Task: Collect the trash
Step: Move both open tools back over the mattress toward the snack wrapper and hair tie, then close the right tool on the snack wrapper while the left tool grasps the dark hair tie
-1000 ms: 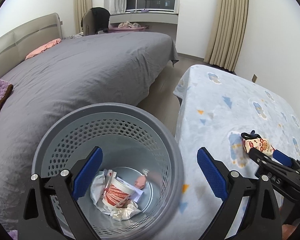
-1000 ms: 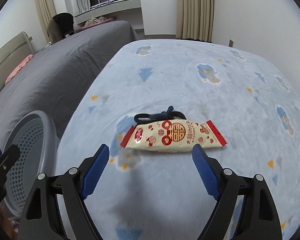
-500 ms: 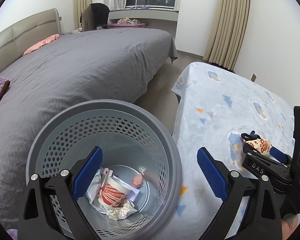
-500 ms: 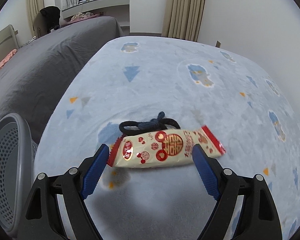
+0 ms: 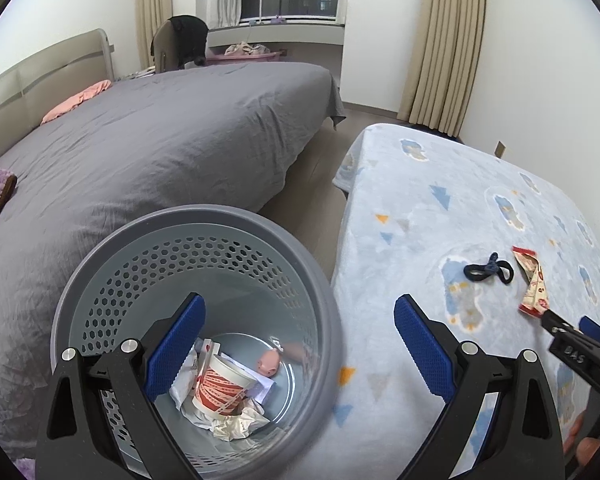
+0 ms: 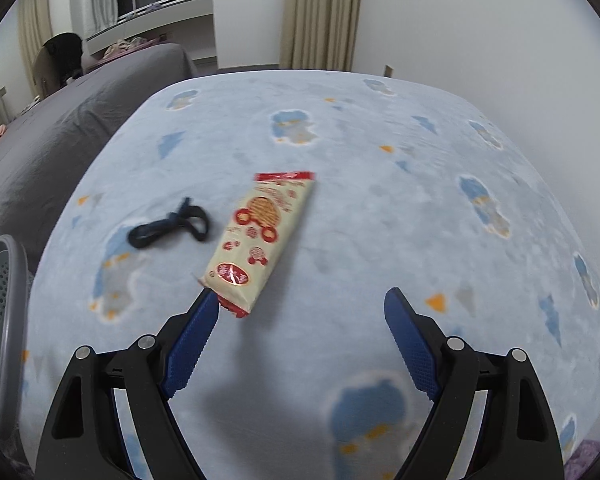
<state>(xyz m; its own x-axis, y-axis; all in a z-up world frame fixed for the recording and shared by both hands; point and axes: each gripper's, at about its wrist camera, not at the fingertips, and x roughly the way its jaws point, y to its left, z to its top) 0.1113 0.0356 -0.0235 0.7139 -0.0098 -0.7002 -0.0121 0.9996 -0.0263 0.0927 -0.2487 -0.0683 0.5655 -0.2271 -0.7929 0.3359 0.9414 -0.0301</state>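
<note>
A cream and red snack wrapper (image 6: 260, 236) lies on the light blue patterned blanket (image 6: 380, 208), turned lengthwise away from me; it also shows in the left wrist view (image 5: 534, 282). My right gripper (image 6: 300, 304) is open, its left fingertip touching the wrapper's near end. A dark hair tie (image 6: 168, 230) lies left of the wrapper. My left gripper (image 5: 298, 330) is open and empty above the grey perforated trash basket (image 5: 100, 280), which holds a paper cup (image 5: 220, 386) and crumpled paper.
A large bed with a grey cover (image 5: 160, 148) stands left of the basket, with a strip of floor (image 5: 300, 196) between it and the blue blanket. Curtains (image 5: 448, 44) and a wall lie beyond.
The wrapper has swung from lying crosswise to pointing away from me, and it now sits by my right gripper's left finger. The hair tie lies apart from it. The left gripper stays over the basket.
</note>
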